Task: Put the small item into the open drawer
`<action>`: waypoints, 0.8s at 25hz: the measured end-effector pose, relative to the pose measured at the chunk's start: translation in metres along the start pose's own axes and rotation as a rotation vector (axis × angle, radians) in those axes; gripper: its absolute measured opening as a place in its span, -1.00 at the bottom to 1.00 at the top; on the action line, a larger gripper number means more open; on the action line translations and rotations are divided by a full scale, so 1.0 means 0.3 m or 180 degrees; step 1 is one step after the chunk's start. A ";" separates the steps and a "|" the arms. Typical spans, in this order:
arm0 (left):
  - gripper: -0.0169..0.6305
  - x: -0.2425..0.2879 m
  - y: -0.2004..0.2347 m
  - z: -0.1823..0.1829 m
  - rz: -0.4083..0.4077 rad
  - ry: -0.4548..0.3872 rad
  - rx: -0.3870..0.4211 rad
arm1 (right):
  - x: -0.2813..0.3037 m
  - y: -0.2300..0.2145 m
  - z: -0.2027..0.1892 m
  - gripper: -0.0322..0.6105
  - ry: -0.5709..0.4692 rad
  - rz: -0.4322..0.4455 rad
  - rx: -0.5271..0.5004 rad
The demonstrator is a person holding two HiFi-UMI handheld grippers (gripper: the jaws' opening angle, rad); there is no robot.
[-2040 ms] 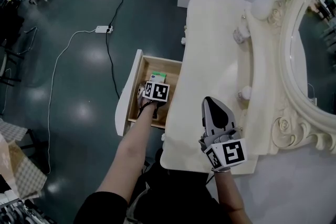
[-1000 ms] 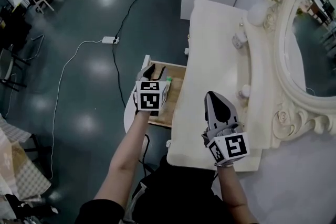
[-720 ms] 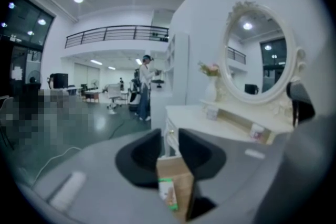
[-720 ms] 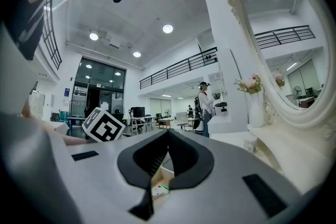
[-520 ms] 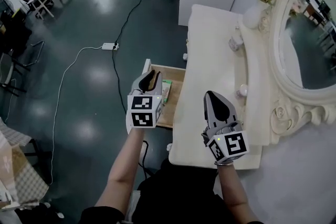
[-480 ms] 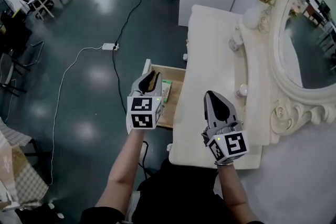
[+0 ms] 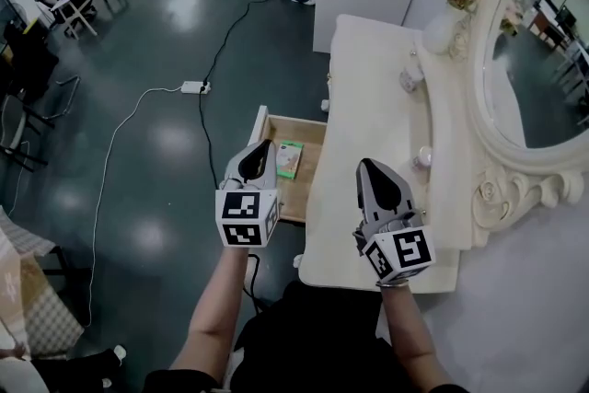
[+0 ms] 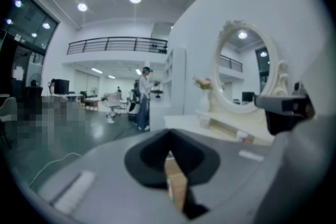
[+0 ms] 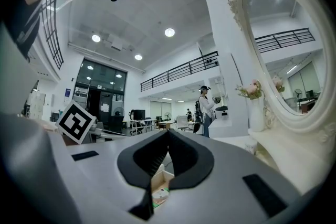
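Beside the white dresser (image 7: 368,97), one drawer (image 7: 311,132) stands open with one small green-and-white box (image 7: 291,158) lying inside. Of the two grippers, the left gripper (image 7: 265,148) above the drawer has just closed its jaws on nothing. The right gripper (image 7: 365,168), above the dresser, has its jaws pressed together, empty.

The left claw (image 7: 263,145) and right claw (image 7: 365,165) are 2 grey shells with black-and-white marker cubes (image 7: 246,218); clothing (image 7: 304,340) looks dark.

Both arms reach forward, grippers side by side with their jaws together.
The left gripper (image 7: 259,154), on a bare left forearm (image 7: 219,299), has just closed its jaws on nothing; the right gripper (image 7: 370,178) is likewise closed and empty.
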State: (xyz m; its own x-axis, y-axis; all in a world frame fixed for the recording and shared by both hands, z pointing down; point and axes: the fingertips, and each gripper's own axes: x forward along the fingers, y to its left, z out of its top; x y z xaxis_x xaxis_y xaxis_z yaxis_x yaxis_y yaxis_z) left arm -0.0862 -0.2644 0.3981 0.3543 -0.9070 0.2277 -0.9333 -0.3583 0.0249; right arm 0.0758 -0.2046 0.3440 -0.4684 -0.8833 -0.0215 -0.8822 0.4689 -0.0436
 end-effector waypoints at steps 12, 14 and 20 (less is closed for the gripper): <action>-0.92 -0.124 0.002 0.030 0.0014 -0.0154 -0.0084 | -0.039 0.048 0.014 -0.91 -0.0052 0.0008 -0.0039; -0.92 -0.135 -0.002 0.025 0.0012 -0.0151 -0.0091 | -0.045 0.049 0.004 -0.91 -0.0031 -0.0006 -0.0067; -0.92 -0.160 -0.003 0.015 0.0018 -0.0143 -0.0099 | -0.055 0.071 -0.005 -0.91 -0.0018 0.0004 -0.0083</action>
State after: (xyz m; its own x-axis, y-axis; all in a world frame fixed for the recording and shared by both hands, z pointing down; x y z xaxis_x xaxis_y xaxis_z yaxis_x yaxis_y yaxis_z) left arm -0.1022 -0.2217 0.3828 0.3508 -0.9182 0.1842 -0.9363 -0.3469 0.0541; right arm 0.0647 -0.1800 0.3451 -0.4693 -0.8826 -0.0272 -0.8826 0.4698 -0.0173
